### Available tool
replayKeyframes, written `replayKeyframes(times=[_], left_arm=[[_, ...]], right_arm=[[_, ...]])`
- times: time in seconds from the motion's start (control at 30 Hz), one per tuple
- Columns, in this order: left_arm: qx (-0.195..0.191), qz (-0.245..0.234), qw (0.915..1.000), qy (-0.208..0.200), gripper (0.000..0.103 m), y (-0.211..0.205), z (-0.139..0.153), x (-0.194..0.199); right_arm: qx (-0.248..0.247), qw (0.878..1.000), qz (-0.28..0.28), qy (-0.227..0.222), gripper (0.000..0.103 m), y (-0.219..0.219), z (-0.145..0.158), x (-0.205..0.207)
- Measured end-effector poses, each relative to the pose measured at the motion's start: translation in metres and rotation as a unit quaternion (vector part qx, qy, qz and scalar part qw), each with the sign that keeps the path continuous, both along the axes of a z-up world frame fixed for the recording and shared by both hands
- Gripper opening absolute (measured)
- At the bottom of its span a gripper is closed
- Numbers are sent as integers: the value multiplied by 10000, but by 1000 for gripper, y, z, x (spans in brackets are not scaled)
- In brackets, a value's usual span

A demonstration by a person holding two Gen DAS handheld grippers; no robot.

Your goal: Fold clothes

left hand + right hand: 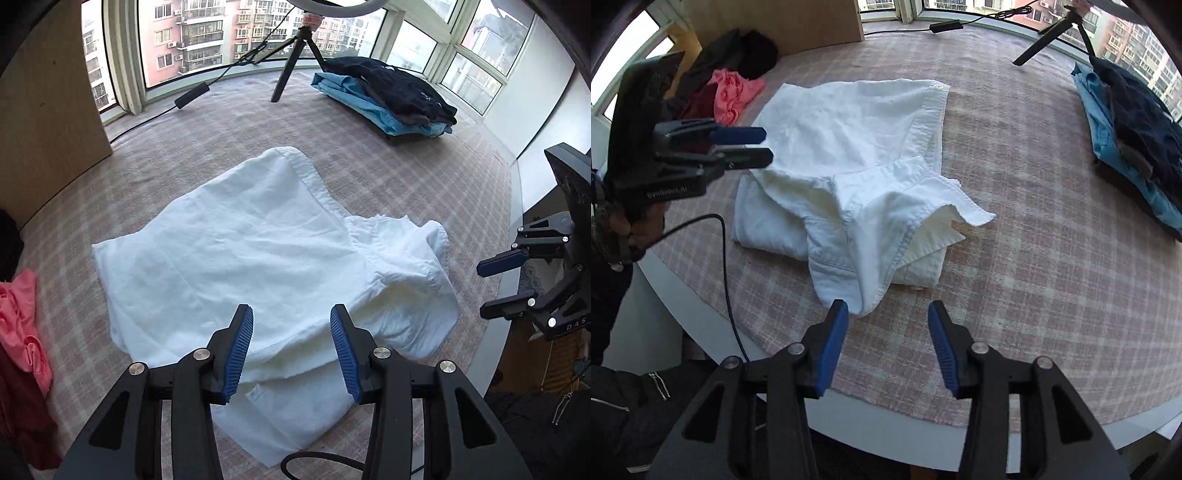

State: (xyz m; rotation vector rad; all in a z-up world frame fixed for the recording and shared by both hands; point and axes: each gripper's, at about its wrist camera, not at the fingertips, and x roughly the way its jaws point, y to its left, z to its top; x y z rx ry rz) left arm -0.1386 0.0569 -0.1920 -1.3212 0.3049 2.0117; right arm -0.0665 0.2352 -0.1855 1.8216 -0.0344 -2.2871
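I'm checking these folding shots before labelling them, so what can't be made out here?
- White shirt: its underside and inner folds, hidden by its own upper layers in both views.
- Folded stack: its far end is cut by the right wrist view's edge; lower garments covered by the dark top one.
- Pink garment: cut by the left wrist view's edge.

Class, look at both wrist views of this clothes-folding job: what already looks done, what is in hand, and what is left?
Done: a folded blue and dark stack sits at the far side of the table. In hand: nothing is gripped; the left gripper and right gripper both have open jaws over the white shirt, which is partly folded with a sleeve flopped across it. Left: finishing the shirt, then the pink and dark pile.
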Motion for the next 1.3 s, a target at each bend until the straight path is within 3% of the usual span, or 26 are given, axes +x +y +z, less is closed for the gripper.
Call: replayKeyframes(times=[0.23, 0.27, 0.3, 0.33, 0.5, 0.67, 1.0, 1.3], left_arm=[[-86, -89, 9998, -125, 42, -29, -1, 10], [-165, -48, 9998, -104, 42, -37, -3, 13], [-217, 3, 9997, -132, 42, -44, -5, 15], [-224, 39, 9996, -177, 42, -51, -7, 18], [-249, 251, 9988, -342, 42, -69, -20, 25], [-231, 305, 9984, -406, 42, -69, -28, 27], [-406, 369, 9984, -145, 43, -71, -16, 18], [-369, 978, 9945, -6, 46, -118, 8, -17]], right_arm=[[-116, 9997, -226, -64, 45, -22, -35, -21], [-120, 9997, -200, -101, 30, -24, -39, -25], [-26, 9997, -174, -165, 8, -25, -42, -28], [-16, 9998, -165, -149, 7, -24, -39, -30], [130, 9998, 34, 151, 6, -27, -7, -40], [396, 9988, 213, 202, 6, -36, 5, -51], [467, 9982, 373, 106, 6, -41, 4, -52], [663, 9927, 481, 883, 6, -38, 72, -131]])
